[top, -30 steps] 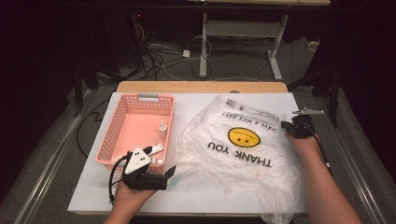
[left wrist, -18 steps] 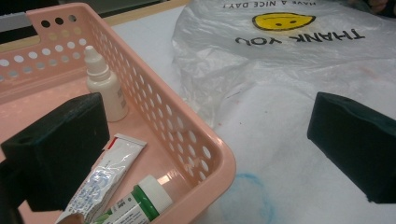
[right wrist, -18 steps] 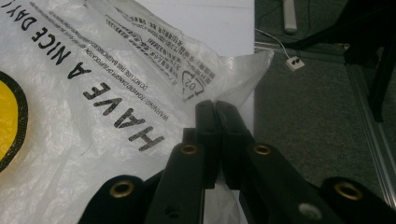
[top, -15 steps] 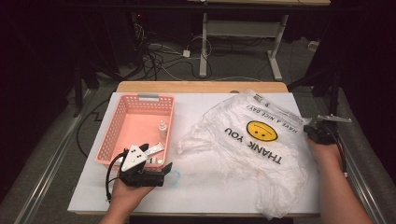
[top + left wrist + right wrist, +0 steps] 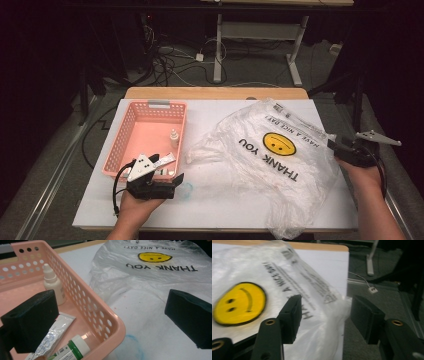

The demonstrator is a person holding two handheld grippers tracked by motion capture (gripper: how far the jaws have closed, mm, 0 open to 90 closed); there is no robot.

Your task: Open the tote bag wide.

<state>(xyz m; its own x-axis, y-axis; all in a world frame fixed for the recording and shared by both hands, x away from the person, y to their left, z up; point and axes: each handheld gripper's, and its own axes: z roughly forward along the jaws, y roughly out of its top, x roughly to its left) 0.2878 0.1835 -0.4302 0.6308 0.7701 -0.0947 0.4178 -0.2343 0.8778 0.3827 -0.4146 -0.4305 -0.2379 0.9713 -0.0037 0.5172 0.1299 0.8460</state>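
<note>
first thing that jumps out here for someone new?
The clear plastic bag sprawled over the right half of the white table, with its yellow smiley face and upside-down THANK YOU print. Next, the pink basket at the left, holding a small dropper bottle, a tube and a green-capped bottle.

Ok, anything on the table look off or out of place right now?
Yes: the plastic bag lies crumpled, its edge hanging past the table's right side. A faint blue smear marks the surface beside the pink basket. Nothing looks spilled or broken.
</note>
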